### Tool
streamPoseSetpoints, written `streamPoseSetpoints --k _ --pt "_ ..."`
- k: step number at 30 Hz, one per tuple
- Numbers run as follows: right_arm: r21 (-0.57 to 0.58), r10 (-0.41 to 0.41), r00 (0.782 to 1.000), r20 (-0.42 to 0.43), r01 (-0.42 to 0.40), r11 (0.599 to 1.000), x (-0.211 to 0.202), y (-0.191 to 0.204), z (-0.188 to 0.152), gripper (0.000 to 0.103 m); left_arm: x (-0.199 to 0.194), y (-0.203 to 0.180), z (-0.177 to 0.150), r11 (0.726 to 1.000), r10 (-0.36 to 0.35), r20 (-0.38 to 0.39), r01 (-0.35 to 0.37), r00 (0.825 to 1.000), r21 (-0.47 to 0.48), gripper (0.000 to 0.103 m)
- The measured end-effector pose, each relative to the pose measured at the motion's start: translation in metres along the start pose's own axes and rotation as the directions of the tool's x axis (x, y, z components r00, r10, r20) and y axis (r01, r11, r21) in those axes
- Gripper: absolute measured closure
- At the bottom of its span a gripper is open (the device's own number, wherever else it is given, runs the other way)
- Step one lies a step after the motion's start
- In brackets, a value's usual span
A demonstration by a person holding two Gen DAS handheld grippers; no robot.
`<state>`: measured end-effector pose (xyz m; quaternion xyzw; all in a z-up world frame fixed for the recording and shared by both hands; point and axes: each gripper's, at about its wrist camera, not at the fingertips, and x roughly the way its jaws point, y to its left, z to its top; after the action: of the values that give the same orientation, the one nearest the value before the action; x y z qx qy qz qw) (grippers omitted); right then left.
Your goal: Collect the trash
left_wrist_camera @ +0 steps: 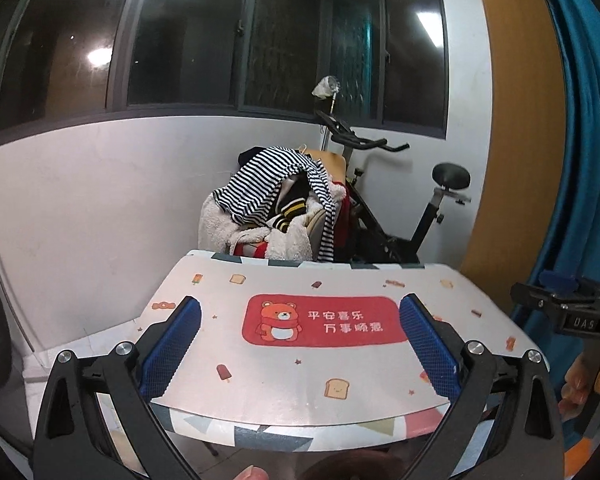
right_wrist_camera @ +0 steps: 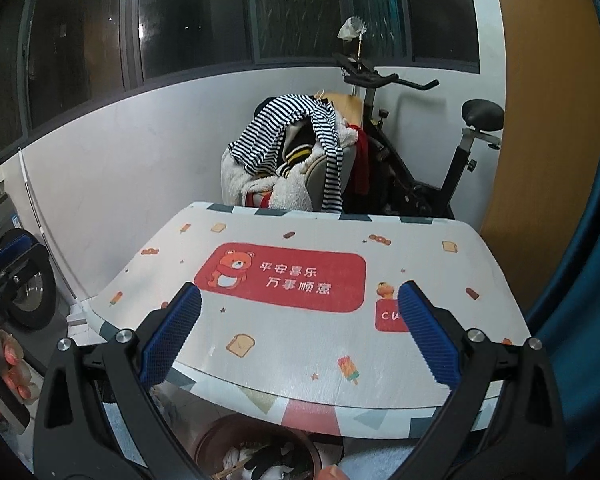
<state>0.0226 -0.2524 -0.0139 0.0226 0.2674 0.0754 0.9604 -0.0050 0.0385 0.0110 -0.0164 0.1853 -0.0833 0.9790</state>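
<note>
My left gripper (left_wrist_camera: 300,320) is open and empty above a small table (left_wrist_camera: 228,344) with a white cloth that has a red bear panel. My right gripper (right_wrist_camera: 300,312) is open and empty above the same table (right_wrist_camera: 300,360). No loose trash shows on the tabletop in either view. A brown round bin (right_wrist_camera: 260,452) holding white and dark scraps stands on the floor under the table's near edge, below my right gripper. The right gripper also shows at the right edge of the left wrist view (left_wrist_camera: 560,308).
Behind the table stands a chair heaped with clothes, a striped shirt (left_wrist_camera: 268,176) on top, and an exercise bike (left_wrist_camera: 400,208). A white wall with dark windows runs behind. A blue curtain (left_wrist_camera: 580,120) hangs on the right. A washing machine (right_wrist_camera: 24,280) is at left.
</note>
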Motion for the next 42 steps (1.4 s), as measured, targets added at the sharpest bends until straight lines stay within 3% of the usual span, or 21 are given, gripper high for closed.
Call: streamPoseSetpoints --k 3,7,17,25,42 --pt "-0.008 -0.005 1.0 0.011 0.005 1.0 -0.004 0.002 0.005 0.006 -0.004 0.001 0.002 1.0 0.025 0.021 -0.025 0.999 0.009 0.006" --pt "-0.007 0.002 1.0 0.018 -0.002 1.0 -0.006 0.004 0.01 0.006 -0.009 -0.008 0.002 0.99 0.111 0.065 -0.116 0.992 0.084 0.006" --pt "-0.018 0.029 0.999 0.029 -0.029 0.999 -0.008 0.008 0.015 0.006 -0.011 -0.013 0.003 0.98 0.164 0.063 -0.17 0.984 0.105 0.006" --pt "-0.028 0.025 0.999 0.044 -0.023 0.999 -0.011 0.014 0.018 0.006 -0.014 -0.009 0.005 0.991 0.123 0.05 -0.125 0.991 0.046 0.006" --pt "-0.012 0.015 0.998 0.058 -0.014 1.0 -0.018 0.007 0.017 0.006 -0.017 -0.024 0.007 0.99 0.111 0.05 -0.114 0.993 0.085 0.006"
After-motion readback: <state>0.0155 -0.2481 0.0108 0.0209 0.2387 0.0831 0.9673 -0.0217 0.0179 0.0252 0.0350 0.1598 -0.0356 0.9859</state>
